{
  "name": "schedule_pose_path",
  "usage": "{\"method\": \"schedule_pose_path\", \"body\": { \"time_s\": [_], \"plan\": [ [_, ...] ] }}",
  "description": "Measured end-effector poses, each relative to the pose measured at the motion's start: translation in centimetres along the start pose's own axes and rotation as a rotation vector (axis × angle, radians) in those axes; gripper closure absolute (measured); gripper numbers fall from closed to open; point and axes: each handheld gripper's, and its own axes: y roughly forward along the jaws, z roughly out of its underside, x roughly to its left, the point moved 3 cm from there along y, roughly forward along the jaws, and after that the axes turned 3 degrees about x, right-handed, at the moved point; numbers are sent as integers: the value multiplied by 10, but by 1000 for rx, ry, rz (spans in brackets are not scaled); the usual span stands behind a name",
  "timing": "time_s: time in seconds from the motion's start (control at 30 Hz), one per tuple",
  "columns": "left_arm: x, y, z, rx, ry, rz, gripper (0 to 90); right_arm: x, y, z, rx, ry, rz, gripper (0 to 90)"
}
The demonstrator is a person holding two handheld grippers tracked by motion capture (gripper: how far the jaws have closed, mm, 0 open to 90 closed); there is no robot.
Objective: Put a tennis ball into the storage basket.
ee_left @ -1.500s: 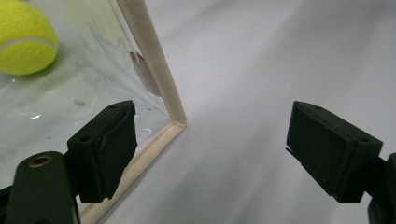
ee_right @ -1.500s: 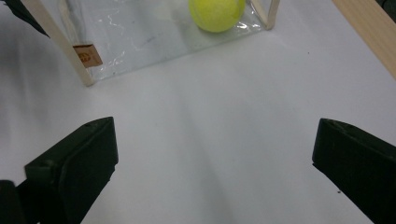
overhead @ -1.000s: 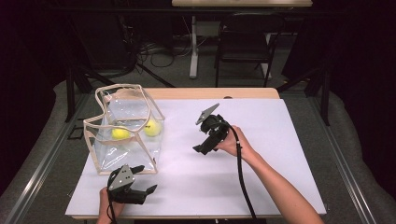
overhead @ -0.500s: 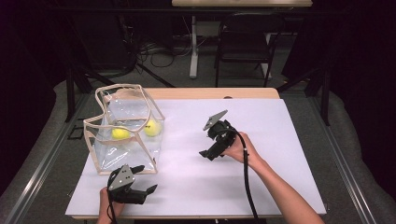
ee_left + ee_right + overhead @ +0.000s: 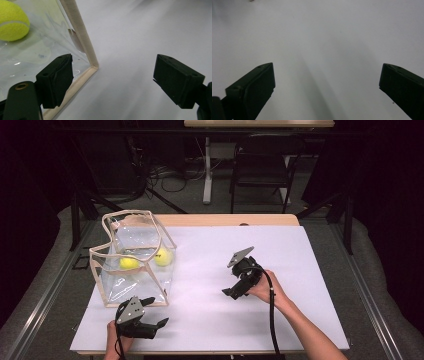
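A clear plastic bag [image 5: 135,262] with beige trim stands on the white table cover at the left, with two yellow tennis balls [image 5: 163,256] inside it. My left gripper [image 5: 154,312] rests near the table's front edge just below the bag, open and empty. In the left gripper view the bag's trimmed corner [image 5: 92,65] lies beside the left jaw, and one ball [image 5: 12,22] shows through the plastic. My right gripper [image 5: 231,291] hangs tilted over the middle of the table, open, with nothing between its fingers [image 5: 252,87].
The white cover [image 5: 310,270] spans the tabletop; a strip of bare wood [image 5: 230,220] shows at the far edge. Beyond the table stand a dark chair [image 5: 262,160] and a table leg with cables on the floor. Metal rails run along both sides.
My right gripper has drawn back toward the front right and lowered a little. The left gripper and the bag have stayed put.
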Motion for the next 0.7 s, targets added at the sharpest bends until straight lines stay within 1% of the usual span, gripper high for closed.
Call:
{"method": "schedule_pose_path", "body": {
  "time_s": [0.4,0.7],
  "plan": [
    [1,-1,1,-1,-1,-5,161,4,-2,21,-3,17,14,2],
    [1,-2,1,0,2,-5,162,6,-6,39,-26,40,24,3]
  ]
}}
